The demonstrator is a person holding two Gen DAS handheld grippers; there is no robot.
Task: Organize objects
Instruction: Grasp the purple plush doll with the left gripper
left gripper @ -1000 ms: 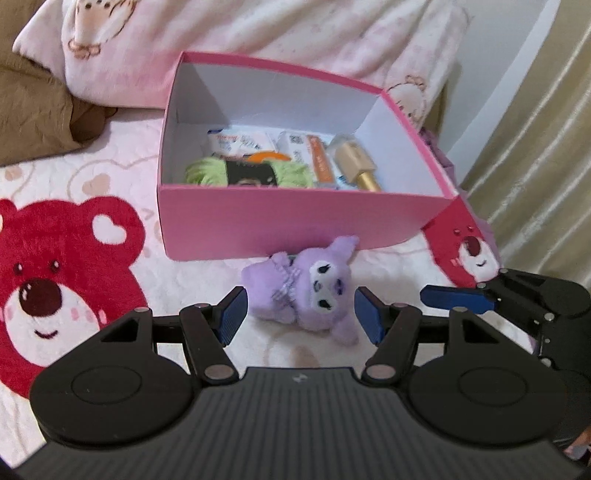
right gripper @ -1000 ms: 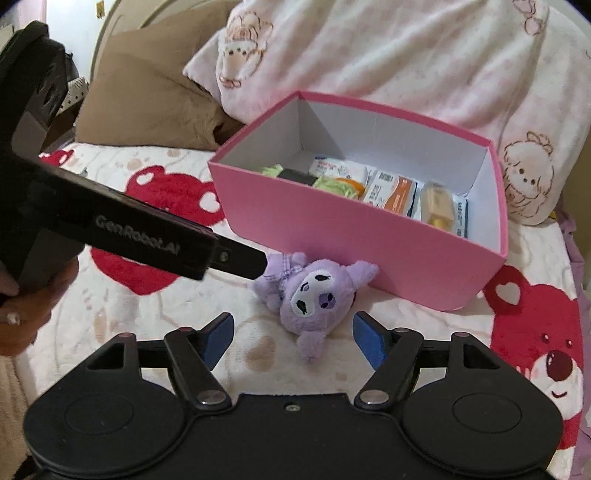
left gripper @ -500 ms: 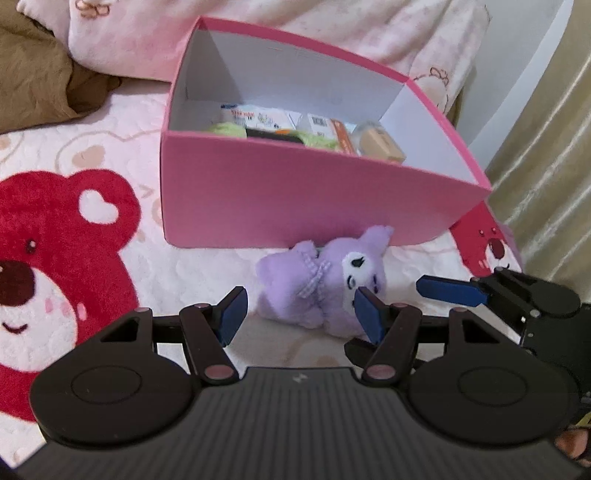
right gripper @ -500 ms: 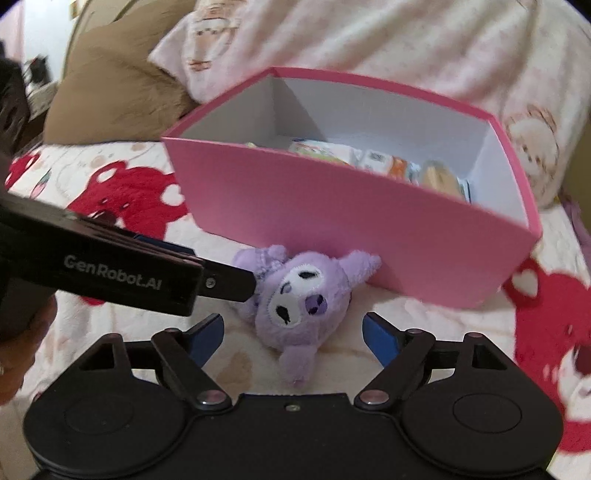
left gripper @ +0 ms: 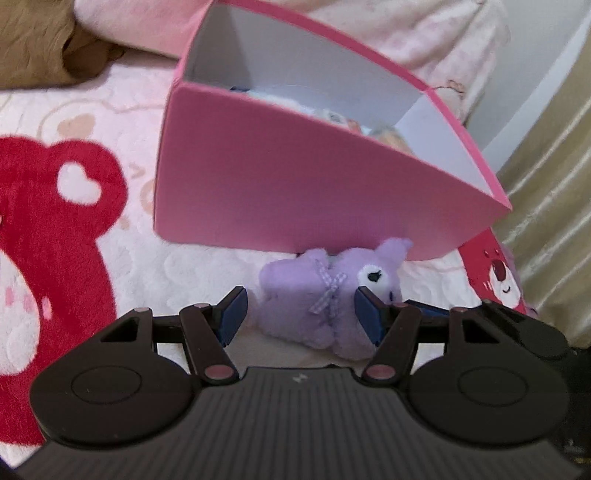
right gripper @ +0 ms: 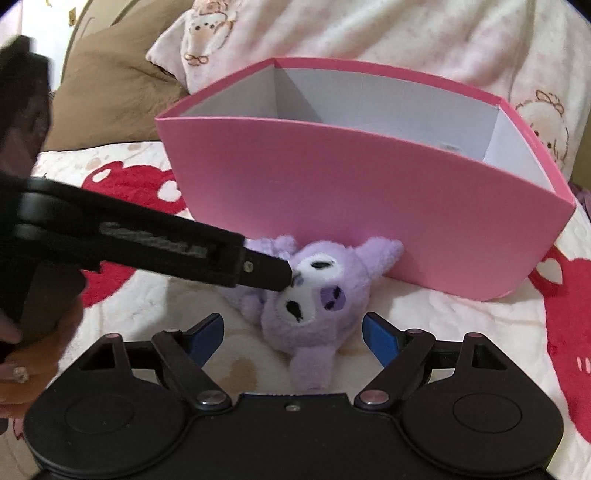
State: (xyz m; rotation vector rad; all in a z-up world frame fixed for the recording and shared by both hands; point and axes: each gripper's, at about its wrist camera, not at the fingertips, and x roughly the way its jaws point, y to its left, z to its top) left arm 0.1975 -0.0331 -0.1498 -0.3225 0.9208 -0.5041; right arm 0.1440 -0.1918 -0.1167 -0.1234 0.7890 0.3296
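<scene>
A purple plush toy (left gripper: 317,295) lies on the bedspread against the near wall of the pink box (left gripper: 295,184). My left gripper (left gripper: 301,315) is open around the plush. Its right finger (left gripper: 369,319) sits at the plush's face and its left finger (left gripper: 232,314) stands apart. In the right wrist view the plush (right gripper: 317,306) lies between the wide-open fingers of my right gripper (right gripper: 291,334), neither pad touching it. The left gripper's finger (right gripper: 258,269) reaches in from the left onto the plush's head. The pink box (right gripper: 351,206) stands just behind, its contents mostly hidden by the near wall.
The white bedspread with red bears (left gripper: 55,240) spreads to the left. A brown pillow (right gripper: 110,92) and a pink blanket (right gripper: 369,33) lie behind the box. A gold curtain (left gripper: 554,166) hangs at the right. A hand (right gripper: 22,373) holds the left gripper.
Both grippers have sunk toward the plush, which now lies between their fingers. The right jaws have widened. The items in the box have dropped behind its near wall.
</scene>
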